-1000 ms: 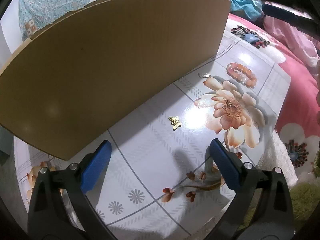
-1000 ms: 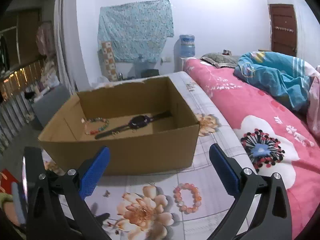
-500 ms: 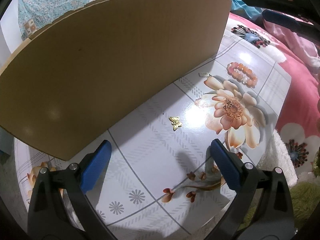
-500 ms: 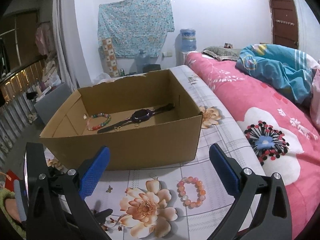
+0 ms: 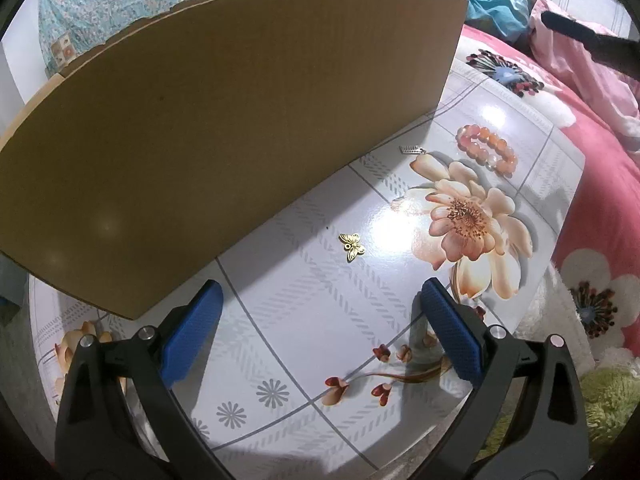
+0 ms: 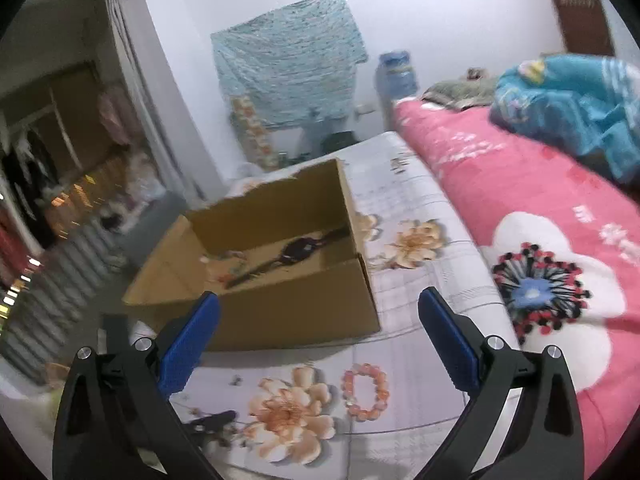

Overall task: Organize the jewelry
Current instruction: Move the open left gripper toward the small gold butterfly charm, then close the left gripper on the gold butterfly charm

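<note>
- Left gripper [image 5: 320, 312]: jaws apart, empty, low over the surface [image 5: 304, 320], lined up on the butterfly charm [image 5: 351, 245] lying near the box [image 5: 224, 120].
- Right gripper [image 6: 318, 328]: jaws apart, empty, held high (view blurred).
- Bead bracelet [image 6: 365, 391] lies right of the printed flower, outside the box.
- Watch [image 6: 298, 250] sits inside, so the box serves as the collecting point.

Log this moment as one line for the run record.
left gripper: open, empty, over butterfly charm | right gripper: open, empty | pink bead bracelet, small silver piece: on table | watch: in cardboard box
</note>
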Motion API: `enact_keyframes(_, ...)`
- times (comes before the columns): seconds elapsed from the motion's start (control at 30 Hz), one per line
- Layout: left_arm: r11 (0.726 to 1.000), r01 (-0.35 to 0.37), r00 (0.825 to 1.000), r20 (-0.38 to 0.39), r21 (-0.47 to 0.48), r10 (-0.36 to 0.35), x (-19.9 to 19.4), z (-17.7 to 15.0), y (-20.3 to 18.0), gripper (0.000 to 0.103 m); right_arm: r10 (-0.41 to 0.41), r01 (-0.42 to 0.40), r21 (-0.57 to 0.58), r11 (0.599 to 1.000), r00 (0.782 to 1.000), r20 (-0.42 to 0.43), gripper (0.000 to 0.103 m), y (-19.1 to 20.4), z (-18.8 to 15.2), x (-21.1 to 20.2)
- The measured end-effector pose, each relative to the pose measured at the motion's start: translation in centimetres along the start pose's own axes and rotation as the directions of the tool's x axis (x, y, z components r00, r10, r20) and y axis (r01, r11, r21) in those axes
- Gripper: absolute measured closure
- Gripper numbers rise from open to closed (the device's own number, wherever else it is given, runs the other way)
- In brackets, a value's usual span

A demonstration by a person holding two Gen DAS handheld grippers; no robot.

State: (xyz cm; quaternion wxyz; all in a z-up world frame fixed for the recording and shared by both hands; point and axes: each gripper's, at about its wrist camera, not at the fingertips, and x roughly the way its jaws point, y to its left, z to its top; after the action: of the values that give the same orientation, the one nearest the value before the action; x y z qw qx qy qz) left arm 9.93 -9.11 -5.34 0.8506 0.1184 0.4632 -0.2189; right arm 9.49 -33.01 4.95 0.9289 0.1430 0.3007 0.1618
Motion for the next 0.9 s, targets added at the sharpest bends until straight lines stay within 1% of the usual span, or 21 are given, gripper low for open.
enact_keyframes(0.1, 1.0, 0.0, 1.0, 0.009, 0.0, 0.0, 0.0, 0.0, 0.0, 0.007, 0.101, -0.1, 0.078, 0.992, 0.995, -0.014, 0.006, -1.4, 1.1, -0.1)
enact_keyframes(0.17, 1.0, -0.001, 1.0, 0.016, 0.0, 0.001, -0.1, -0.1, 0.0, 0.007, 0.147, -0.144, 0.116, 0.983, 0.989, -0.019, 0.006, -1.8, 1.3, 0.0)
enact_keyframes(0.23, 1.0, -0.001, 1.0, 0.023, 0.0, 0.001, -0.1, -0.3, 0.0, 0.007, 0.191, -0.186, 0.139, 0.973, 0.981, -0.025, 0.006, -1.6, 0.9, 0.2)
enact_keyframes(0.3, 1.0, -0.002, 1.0, 0.03, -0.001, 0.002, -0.2, -0.5, 0.0, 0.007, 0.204, -0.195, 0.135, 0.971, 0.977, -0.055, 0.006, -1.0, 0.1, 0.7)
enact_keyframes(0.4, 1.0, -0.003, 0.999, 0.046, 0.0, 0.003, -0.3, -0.8, 0.0, 0.007, 0.17, -0.159, 0.09, 0.983, 0.977, -0.125, 0.007, 0.8, -2.2, 1.9)
enact_keyframes(0.43, 1.0, -0.002, 0.999, 0.053, 0.001, 0.002, -0.3, -0.9, 0.0, 0.007, 0.159, -0.149, 0.079, 0.986, 0.976, -0.15, 0.009, 1.5, -3.2, 2.4)
enact_keyframes(0.5, 1.0, -0.001, 0.998, 0.06, 0.005, 0.0, -0.3, -0.9, 0.0, 0.007, 0.118, -0.112, 0.04, 0.993, 0.974, -0.195, 0.02, 2.8, -4.9, 3.3)
enact_keyframes(0.53, 1.0, 0.001, 0.998, 0.061, 0.007, -0.002, -0.4, -1.0, 0.1, 0.007, 0.08, -0.081, 0.002, 0.997, 0.971, -0.225, 0.022, 3.7, -6.1, 4.1)
enact_keyframes(0.6, 1.0, 0.007, 0.998, 0.064, 0.015, -0.008, -0.4, -1.1, 0.2, 0.007, 0.052, -0.065, -0.041, 0.997, 0.965, -0.258, 0.031, 4.7, -7.8, 5.2)
enact_keyframes(0.63, 1.0, 0.01, 0.998, 0.064, 0.019, -0.011, -0.5, -1.1, 0.2, 0.007, 0.033, -0.052, -0.063, 0.997, 0.962, -0.273, 0.033, 5.1, -8.5, 5.7)
enact_keyframes(0.7, 0.999, 0.021, 0.998, 0.065, 0.035, -0.023, -0.6, -1.3, 0.3, 0.007, -0.006, -0.024, -0.096, 0.995, 0.956, -0.293, 0.044, 5.3, -9.4, 6.5)
enact_keyframes(0.73, 0.999, 0.024, 0.998, 0.063, 0.038, -0.027, -0.7, -1.3, 0.5, 0.007, -0.024, -0.009, -0.106, 0.994, 0.954, -0.298, 0.045, 5.3, -9.7, 6.7)
enact_keyframes(0.8, 0.999, 0.022, 0.998, 0.064, 0.036, -0.025, -0.9, -1.6, 0.9, 0.007, -0.032, 0.002, -0.103, 0.995, 0.955, -0.294, 0.048, 5.1, -9.8, 6.6)
enact_keyframes(0.9, 0.999, 0.026, 0.992, 0.12, 0.036, -0.03, -2.0, -2.1, 1.4, 0.008, -0.05, 0.016, -0.119, 0.993, 0.956, -0.288, 0.052, 4.9, -9.9, 6.5)
